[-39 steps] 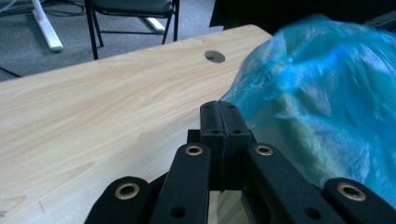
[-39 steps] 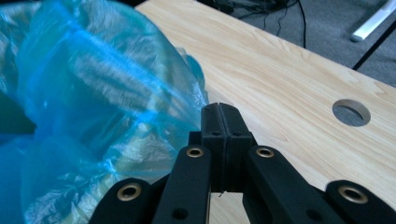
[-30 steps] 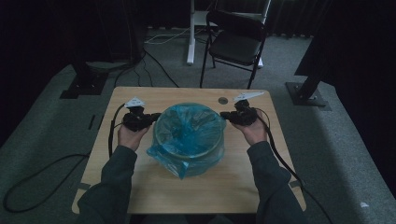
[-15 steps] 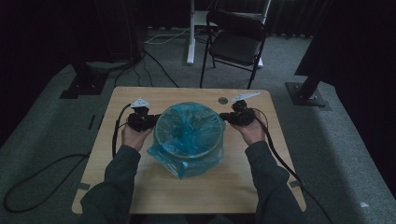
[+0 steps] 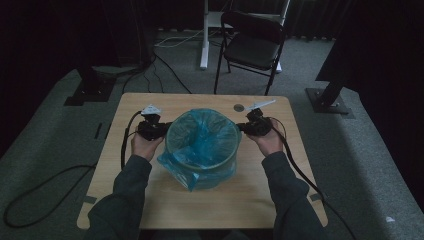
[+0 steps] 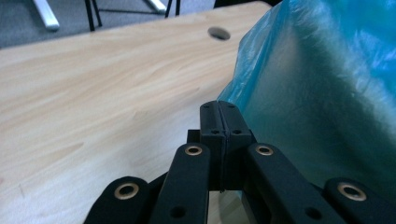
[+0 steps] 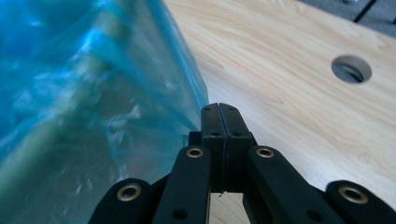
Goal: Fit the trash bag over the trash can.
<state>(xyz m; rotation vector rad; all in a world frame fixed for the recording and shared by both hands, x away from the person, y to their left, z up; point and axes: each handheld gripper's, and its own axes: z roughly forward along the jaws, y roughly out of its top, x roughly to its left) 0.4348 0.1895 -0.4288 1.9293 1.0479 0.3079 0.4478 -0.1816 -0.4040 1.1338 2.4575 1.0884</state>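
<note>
Currently I hold both grippers at the sides of a round bin (image 5: 202, 172) lined with a blue plastic bag (image 5: 200, 140), which stands at the middle of the wooden table (image 5: 160, 200). Nearest to me, the person's sleeves enter from the bottom of the high view. The left gripper (image 5: 159, 129) sits against the bin's left rim; the right gripper (image 5: 246, 127) sits against its right rim.

In the left gripper view the jaws are pressed fully together, tips at the edge of the bag film (image 6: 327, 93); I cannot tell whether any film is pinched between them. In the right gripper view the jaws are likewise closed flush, tips just beside the bag (image 7: 84, 93); a pinch cannot be confirmed.

Beyond the bin, a round cable hole (image 5: 239, 107) is cut in the tabletop. Farther off, a black folding chair (image 5: 252, 47) stands on the grey carpet. No legible writing or labels appear.
</note>
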